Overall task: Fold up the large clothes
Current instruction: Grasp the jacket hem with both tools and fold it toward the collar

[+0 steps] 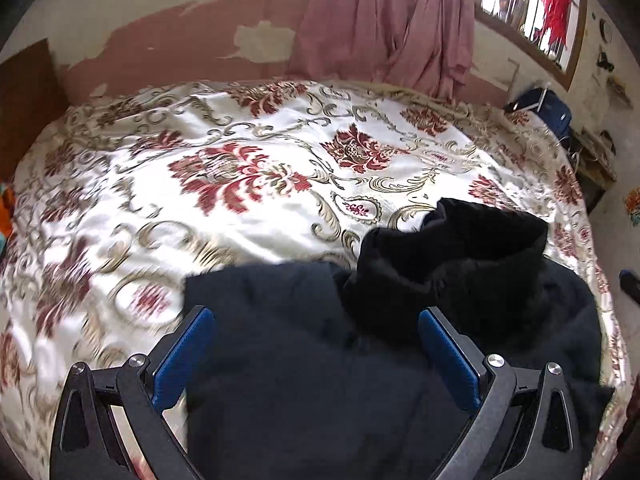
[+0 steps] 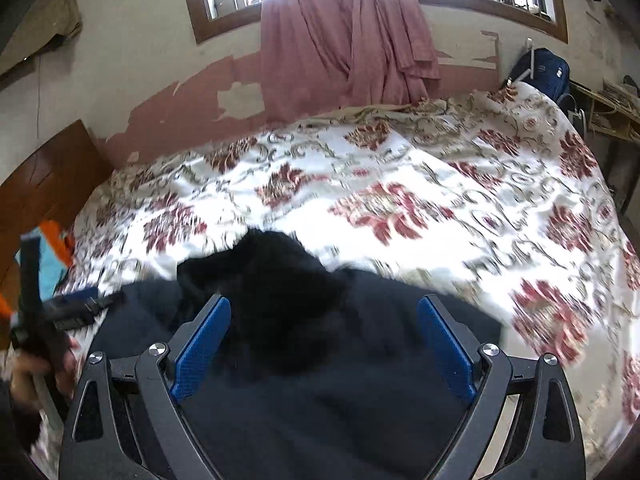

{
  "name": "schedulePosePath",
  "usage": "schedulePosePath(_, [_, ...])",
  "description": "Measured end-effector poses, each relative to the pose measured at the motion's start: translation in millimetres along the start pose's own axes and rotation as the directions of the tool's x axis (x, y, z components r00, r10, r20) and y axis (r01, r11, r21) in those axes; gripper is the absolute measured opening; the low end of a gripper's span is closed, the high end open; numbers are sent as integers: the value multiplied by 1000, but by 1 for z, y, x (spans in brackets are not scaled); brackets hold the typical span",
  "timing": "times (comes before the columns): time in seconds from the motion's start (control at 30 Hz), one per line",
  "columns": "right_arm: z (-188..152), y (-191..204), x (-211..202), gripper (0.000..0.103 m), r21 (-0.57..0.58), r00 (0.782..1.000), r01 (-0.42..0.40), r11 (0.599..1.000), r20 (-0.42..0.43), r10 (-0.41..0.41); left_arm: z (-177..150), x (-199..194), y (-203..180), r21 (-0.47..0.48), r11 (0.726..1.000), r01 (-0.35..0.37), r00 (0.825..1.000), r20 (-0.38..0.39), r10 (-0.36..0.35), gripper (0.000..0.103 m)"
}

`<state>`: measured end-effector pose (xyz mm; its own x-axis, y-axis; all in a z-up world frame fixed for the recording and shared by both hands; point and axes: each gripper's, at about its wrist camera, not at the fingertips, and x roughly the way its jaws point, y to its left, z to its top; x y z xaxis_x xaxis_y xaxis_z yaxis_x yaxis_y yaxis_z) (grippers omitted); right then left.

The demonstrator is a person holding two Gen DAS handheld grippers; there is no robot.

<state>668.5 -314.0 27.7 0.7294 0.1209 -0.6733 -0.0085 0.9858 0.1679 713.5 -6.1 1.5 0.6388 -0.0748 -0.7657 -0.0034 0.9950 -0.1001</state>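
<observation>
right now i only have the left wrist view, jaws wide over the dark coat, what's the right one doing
Observer: The right gripper is open too, above the same dark coat, nothing between its pads.
Operator: can it see my gripper
Observer: Yes, the left gripper shows at its far left edge, with the hand holding it.
Operator: anything else over there
Observer: Orange and teal cloth lies at the bed's left edge, beside a brown wooden headboard.
</observation>
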Motion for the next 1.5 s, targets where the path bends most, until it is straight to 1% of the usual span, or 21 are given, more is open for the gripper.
schedulePosePath(0.03, [5, 7, 9, 90, -5, 1000, -2, 1000, -1, 2, 6, 8, -4, 12, 1000, -7, 1000, 3, 7, 102])
schedulePosePath(0.1, [14, 23, 31, 77, -19, 1000, 1, 1000, -22, -2, 13, 26, -14, 48, 999, -14, 1000, 8, 14, 102])
schedulePosePath(0.13, [18, 29, 43, 67, -29, 999, 6, 1000, -35, -7, 17, 37, -18, 61, 998, -19, 1000, 6, 19, 102])
schedulePosePath(0.2, [23, 40, 67, 59, -51, 996, 23, 998, -84, -27, 22, 52, -22, 63, 998, -20, 1000, 12, 19, 101])
schedulePosePath(0.23, [23, 45, 81, 54, -59, 994, 33, 998, -106, -39, 25, 58, -23, 56, 998, -8, 1000, 13, 7, 89])
schedulePosePath(0.27, [25, 47, 85, 52, -61, 993, 38, 997, -110, -45, 28, 62, -24, 49, 999, 5, 1000, 16, -6, 68])
schedulePosePath(0.3, [25, 49, 93, 51, -65, 992, 47, 997, -112, -54, 29, 68, -24, 34, 999, 17, 1000, 12, -17, 57])
schedulePosePath(0.33, [23, 49, 100, 44, -65, 991, 57, 996, -113, -64, 31, 77, -25, 12, 999, 33, 999, -11, -33, 42])
schedulePosePath(0.37, [23, 48, 103, 26, -60, 991, 57, 997, -114, -63, 31, 82, -25, -3, 999, 53, 998, -31, -54, 26])
schedulePosePath(0.4, [20, 47, 105, 20, -52, 992, 46, 998, -115, -52, 30, 87, -26, -14, 996, 86, 995, -44, -87, 18])
schedulePosePath(0.43, [19, 46, 104, 18, -50, 993, 35, 998, -113, -41, 28, 88, -27, -11, 994, 109, 993, -46, -110, 8])
schedulePosePath(0.53, [11, 48, 92, 12, -110, 995, 33, 993, -88, -43, 23, 74, -30, 26, 995, 100, 995, -3, -100, 6])
schedulePosePath(0.67, [-2, 42, 57, 7, -167, 999, 14, 986, -48, -22, 19, 49, -12, -38, 992, 119, 993, 14, -118, 5])
schedulePosePath(0.73, [-9, 35, 41, 6, -177, 999, 12, 984, -31, -18, 12, 33, -2, -34, 990, 138, 990, 32, -137, 5])
schedulePosePath(0.83, [-23, 21, 21, 5, -199, 999, 7, 980, -35, -14, -3, 13, 3, -7, 987, 158, 987, 40, -157, 4])
schedulePosePath(0.9, [-34, 18, 16, 5, -229, 998, 7, 973, -56, -20, -17, 5, -2, 27, 989, 144, 989, 28, -144, 4])
schedulePosePath(1.0, [-53, 15, 17, 5, -278, 995, 9, 961, -98, -37, -32, 13, -5, 34, 995, 91, 995, -36, -90, 4])
schedulePosePath(1.2, [-75, 12, 42, 4, -315, 982, 26, 949, -169, -82, -62, 44, -11, 73, 997, 35, 994, -102, -28, 5])
schedulePosePath(1.3, [-80, 11, 56, 4, -302, 979, 18, 953, -187, -77, -70, 58, -12, 88, 996, 21, 993, -115, -11, 5])
schedulePosePath(1.43, [-91, 18, 73, 4, -326, 979, 43, 945, -175, -105, -75, 75, -19, 111, 994, -6, 992, -122, 20, 5])
schedulePosePath(1.5, [-94, 18, 74, 4, -314, 981, 41, 948, -167, -98, -75, 74, -17, 96, 995, 9, 994, -111, 2, 5])
